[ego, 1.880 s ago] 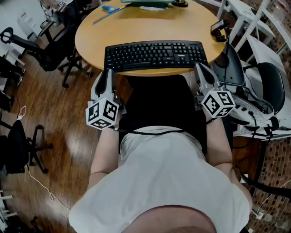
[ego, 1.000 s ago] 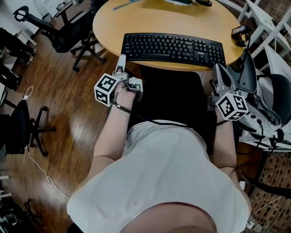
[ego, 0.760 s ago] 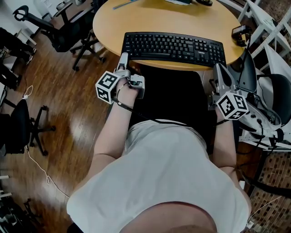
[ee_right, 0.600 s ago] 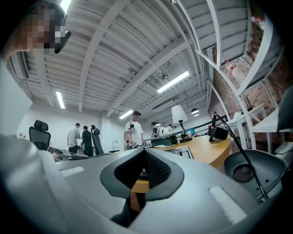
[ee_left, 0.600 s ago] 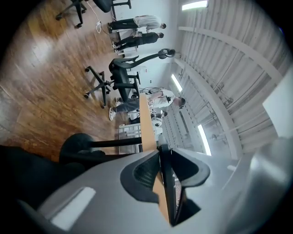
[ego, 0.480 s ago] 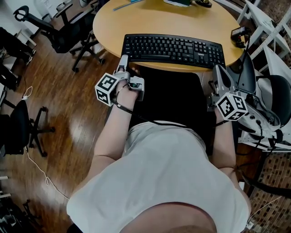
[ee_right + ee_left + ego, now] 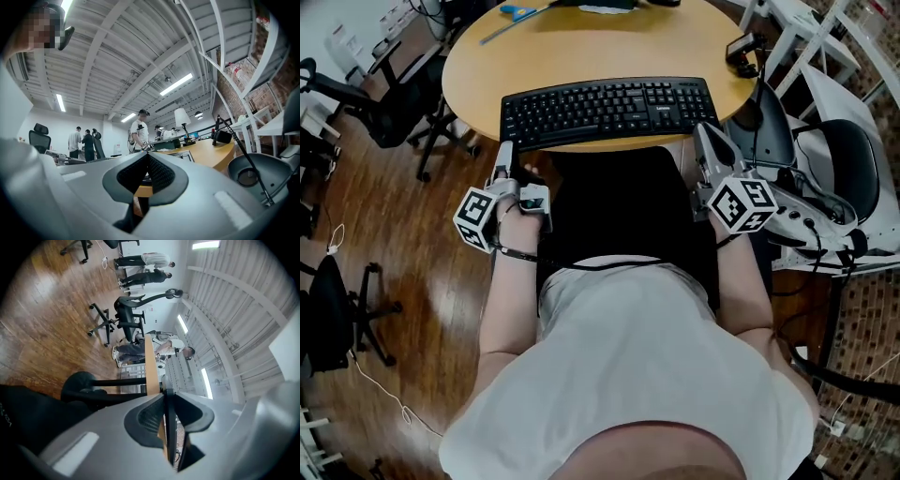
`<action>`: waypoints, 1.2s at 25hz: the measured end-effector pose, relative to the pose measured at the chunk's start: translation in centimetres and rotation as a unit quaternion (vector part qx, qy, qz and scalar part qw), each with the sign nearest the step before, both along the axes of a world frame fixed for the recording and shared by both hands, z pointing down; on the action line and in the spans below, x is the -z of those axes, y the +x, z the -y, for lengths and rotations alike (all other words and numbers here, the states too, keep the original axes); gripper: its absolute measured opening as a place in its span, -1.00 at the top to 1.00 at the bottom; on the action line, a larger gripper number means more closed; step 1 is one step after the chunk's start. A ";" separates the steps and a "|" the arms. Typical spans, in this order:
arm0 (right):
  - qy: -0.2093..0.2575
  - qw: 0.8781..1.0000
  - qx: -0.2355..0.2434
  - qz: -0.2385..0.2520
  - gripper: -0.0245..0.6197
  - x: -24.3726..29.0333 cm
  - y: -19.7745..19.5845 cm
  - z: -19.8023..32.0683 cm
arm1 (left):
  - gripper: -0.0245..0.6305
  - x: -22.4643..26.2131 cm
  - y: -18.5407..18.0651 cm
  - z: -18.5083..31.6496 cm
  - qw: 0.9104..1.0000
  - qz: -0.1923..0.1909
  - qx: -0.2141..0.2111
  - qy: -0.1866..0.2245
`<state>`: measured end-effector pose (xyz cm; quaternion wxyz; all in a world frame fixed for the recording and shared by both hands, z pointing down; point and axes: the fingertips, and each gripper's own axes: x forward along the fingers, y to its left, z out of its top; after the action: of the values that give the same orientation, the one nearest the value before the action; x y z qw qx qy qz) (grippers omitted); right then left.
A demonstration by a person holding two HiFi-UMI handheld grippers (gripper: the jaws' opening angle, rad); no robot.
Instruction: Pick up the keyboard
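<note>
Head view looks down on a round table (image 7: 581, 56). The keyboard (image 7: 609, 111) lies flat along the near rim, right in front of the person (image 7: 628, 375), and it is not lifted yet.

The big change is on the left. A moment ago the left gripper (image 7: 503, 150) had its jaws wide apart at the keyboard's near left corner. Now they have closed, and the left gripper view shows a thin dark edge pinched between the pads. That edge looks like the keyboard's corner, so one end seems to be gripped. The keyboard has not moved on the table.

The left gripper points level and is rolled onto its side, so its jaws close from above and below. The forearm reaches straight forward.

The right gripper (image 7: 703, 133) sits just beside the keyboard's near right corner and points a little upward at the table rim. Its jaws are pressed together with nothing in them. My guess is that this side must open and take the right end before a safe lift
</note>
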<state>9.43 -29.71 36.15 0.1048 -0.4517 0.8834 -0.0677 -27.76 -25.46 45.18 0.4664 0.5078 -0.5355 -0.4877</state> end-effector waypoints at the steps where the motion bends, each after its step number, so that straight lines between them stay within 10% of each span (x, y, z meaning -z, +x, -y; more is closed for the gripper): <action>1: -0.001 1.000 0.002 0.000 0.92 -0.1 -0.1 0.0 | 0.03 0.0 -0.2 -0.3 1.000 -0.001 0.003 0.000; 22: 0.009 0.999 -0.032 0.007 0.66 0.4 2.3 1.1 | 0.03 0.2 -0.4 -0.6 1.000 0.002 0.006 0.004; 30: -0.063 0.993 -0.073 0.069 0.48 -2.0 5.2 3.6 | 0.03 0.1 -0.3 -0.3 1.000 0.005 0.005 0.001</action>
<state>14.67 -33.30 38.11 0.1412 -0.5146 0.8329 -0.1469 -28.02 -25.12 45.06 0.4606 0.5084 -0.5397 -0.4879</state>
